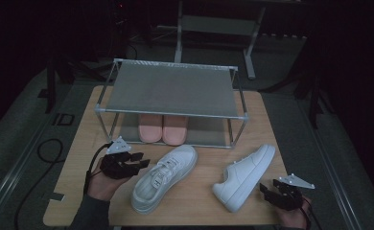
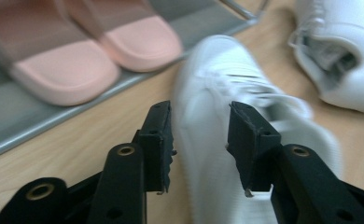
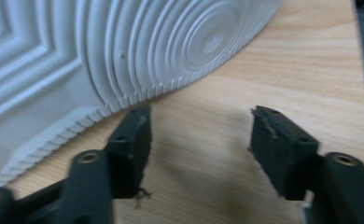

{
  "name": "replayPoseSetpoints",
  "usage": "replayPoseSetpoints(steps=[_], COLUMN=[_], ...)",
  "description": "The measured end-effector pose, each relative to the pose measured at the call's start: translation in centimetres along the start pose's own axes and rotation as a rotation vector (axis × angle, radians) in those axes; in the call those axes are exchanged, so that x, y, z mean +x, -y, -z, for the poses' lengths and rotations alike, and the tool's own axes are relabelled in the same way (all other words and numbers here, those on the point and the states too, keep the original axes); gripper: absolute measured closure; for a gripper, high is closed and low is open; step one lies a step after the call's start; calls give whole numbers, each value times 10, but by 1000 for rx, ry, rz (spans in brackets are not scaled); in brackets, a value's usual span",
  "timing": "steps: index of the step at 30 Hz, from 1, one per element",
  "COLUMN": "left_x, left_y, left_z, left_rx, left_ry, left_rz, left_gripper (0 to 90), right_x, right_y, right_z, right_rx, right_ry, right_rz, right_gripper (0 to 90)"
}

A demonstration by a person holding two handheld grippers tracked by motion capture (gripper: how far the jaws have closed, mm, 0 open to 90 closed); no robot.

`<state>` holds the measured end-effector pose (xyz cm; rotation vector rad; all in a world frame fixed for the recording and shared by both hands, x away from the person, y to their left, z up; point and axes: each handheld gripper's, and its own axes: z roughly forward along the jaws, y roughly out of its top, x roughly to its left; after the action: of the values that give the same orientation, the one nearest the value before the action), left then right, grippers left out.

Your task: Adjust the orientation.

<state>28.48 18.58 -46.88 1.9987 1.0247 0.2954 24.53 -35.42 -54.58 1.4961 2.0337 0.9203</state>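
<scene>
While both hands rest near the front edge of the table [image 1: 79, 143], each claw stands partly apart and grips nothing. The left claw [image 1: 138, 160] sits just beside the left sneaker [image 1: 163, 177], at the side of its laced upper; in the left gripper view its jaws frame the blurred white shoe [image 2: 227, 93] beyond them, with a clear gap between the pads and no contact that can be made out. That sneaker lies on the wooden table in front of the shoe rack [image 1: 170, 88], toe pointing toward the rack. The right claw [image 1: 267, 191] hovers near the heel end of the right sneaker [image 1: 245, 177], which lies tipped on its side at the right of the table. In the right gripper view the ribbed white sole [image 3: 138, 51] fills the upper left, and the jaws stand apart over bare wood, the nearer jaw tip close under the sole's edge but seemingly short of it. A pair of pink slippers [image 1: 162, 128] sits on the rack's lower shelf.
</scene>
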Motion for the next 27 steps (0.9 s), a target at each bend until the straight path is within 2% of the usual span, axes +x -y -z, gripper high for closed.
replayPoseSetpoints(steps=[7,10,13,21,27], left_x=[29,37,41,51,51], left_y=[15,23,27,34,38], left_z=[-18,-26,-30,-43,-48], left_rx=[23,37,42,59,66], left_ry=[-89,-107,-107,-135,-138], left_rz=[13,21,26,50,42], left_gripper=[713,734,741,706,679], right_x=[-1,0,2,13,27], right_y=[-12,-18,-25,-48,-67], right_z=[23,32,40,54,52], right_rx=[-69,-98,-122,-168,-200], right_ry=[8,8,5,-3,-25], right_rz=[-11,1,14,67,109], right_gripper=[663,778,873,900,899])
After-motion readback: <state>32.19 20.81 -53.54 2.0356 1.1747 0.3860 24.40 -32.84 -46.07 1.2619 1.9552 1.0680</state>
